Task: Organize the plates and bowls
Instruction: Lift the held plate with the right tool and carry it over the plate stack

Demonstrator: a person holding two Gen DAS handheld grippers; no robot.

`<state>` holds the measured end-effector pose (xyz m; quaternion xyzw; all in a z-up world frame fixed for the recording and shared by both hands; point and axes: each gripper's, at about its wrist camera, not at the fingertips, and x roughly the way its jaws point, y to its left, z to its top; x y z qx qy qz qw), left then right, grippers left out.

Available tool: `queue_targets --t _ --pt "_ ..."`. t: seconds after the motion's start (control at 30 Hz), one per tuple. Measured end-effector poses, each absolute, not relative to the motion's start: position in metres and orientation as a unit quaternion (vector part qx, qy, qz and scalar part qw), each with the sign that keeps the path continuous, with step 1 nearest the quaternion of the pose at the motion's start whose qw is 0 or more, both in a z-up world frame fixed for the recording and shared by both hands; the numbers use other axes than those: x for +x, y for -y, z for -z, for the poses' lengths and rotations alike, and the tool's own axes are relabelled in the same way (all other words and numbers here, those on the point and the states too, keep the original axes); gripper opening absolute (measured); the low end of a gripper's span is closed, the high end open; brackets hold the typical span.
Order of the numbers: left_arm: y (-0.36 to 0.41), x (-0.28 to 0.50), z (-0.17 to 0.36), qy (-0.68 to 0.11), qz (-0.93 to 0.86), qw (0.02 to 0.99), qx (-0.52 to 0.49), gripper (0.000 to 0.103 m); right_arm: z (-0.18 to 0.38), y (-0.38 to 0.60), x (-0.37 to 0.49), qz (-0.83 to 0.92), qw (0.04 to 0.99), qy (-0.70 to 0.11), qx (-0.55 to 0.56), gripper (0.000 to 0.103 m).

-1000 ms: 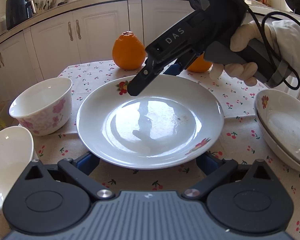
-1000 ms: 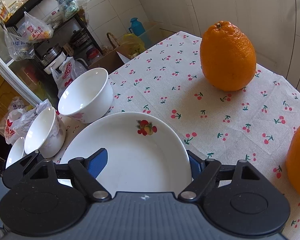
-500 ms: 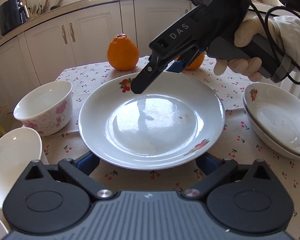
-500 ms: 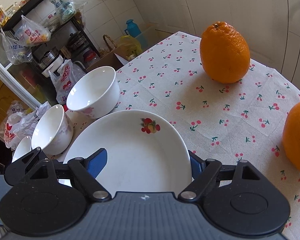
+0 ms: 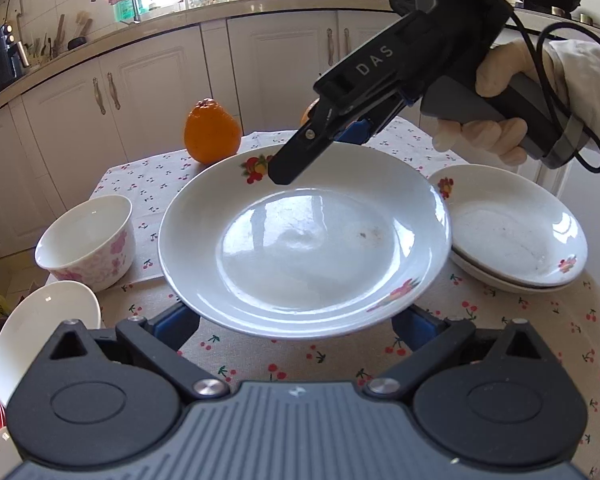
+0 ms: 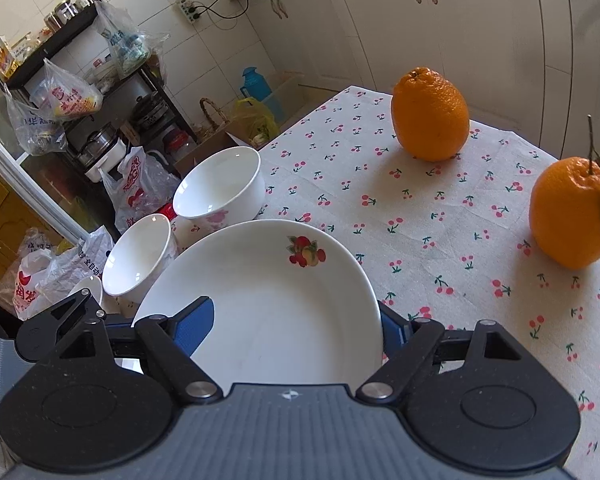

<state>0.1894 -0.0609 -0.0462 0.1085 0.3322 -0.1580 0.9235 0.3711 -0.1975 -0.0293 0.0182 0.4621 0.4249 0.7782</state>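
Observation:
A white plate with fruit prints (image 5: 300, 240) hangs tilted above the table, gripped at two rims. My left gripper (image 5: 296, 320) holds its near rim, the blue pads mostly hidden under it. My right gripper (image 5: 300, 160) clamps its far rim from above; in the right wrist view (image 6: 296, 320) the plate (image 6: 268, 300) sits between the fingers. Two stacked white plates (image 5: 516, 232) lie to the right. A pink-flowered bowl (image 5: 86, 240) and a plain white bowl (image 5: 40, 328) stand at left.
Two oranges (image 6: 430, 114) (image 6: 568, 212) sit on the cherry-print tablecloth (image 6: 420, 208) at the far side. White kitchen cabinets (image 5: 140, 92) stand behind the table. A shelf with bags and pots (image 6: 80, 100) stands off the table's left edge.
The plate has risen off the table with both grippers on it and shifted slightly toward the stacked plates. The bowls and oranges have not moved.

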Motion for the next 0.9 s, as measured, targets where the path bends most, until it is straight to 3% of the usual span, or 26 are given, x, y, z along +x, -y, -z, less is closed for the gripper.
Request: queue_targets --t 0.9 --pt "0.127 0.156 0.037 -0.312 0.283 0.890 0.174 0.101 0.017 0.318 0.264 -0.313 0.844 -0.427 0.084 0.088"
